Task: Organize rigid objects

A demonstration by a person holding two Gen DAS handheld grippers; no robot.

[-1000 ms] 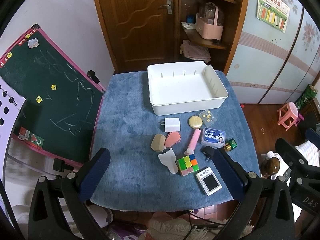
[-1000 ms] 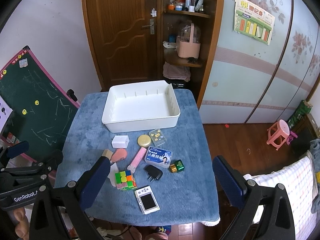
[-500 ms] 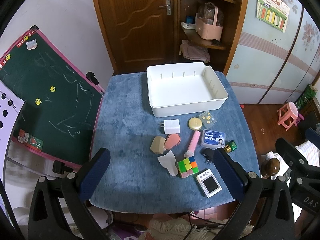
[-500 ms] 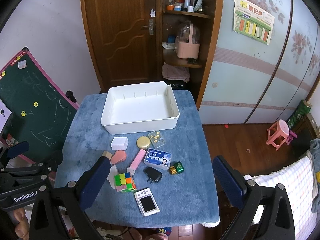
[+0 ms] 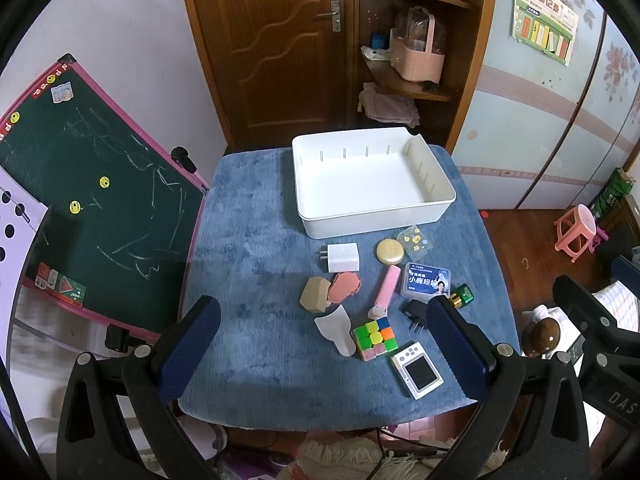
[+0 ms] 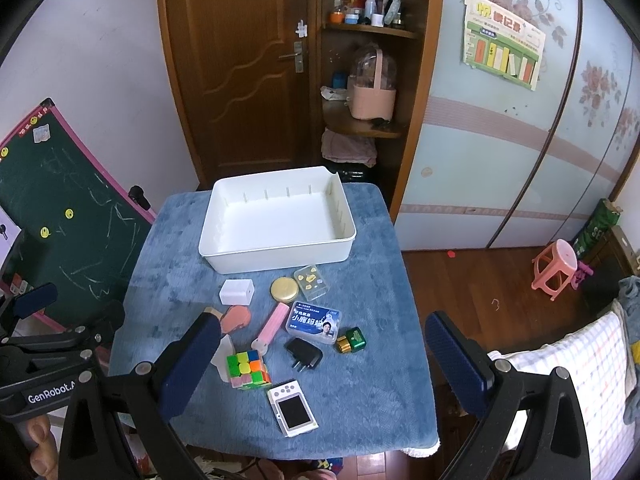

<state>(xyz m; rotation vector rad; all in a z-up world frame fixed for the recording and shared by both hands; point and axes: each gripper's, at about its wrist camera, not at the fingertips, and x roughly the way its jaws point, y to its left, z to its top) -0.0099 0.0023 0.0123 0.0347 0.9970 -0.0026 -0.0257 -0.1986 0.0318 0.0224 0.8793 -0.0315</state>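
Both claws, left claw [image 5: 320, 340] and right claw [image 6: 320, 364], gape empty; crowded bits before the white plastic tray [image 5: 400, 216] invite knocking neighbours

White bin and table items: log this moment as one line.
stage: pre-grasp | left hand-held gripper: open, empty | right hand-held gripper: open, empty | white bin: empty | cube, white charger: on blue cloth
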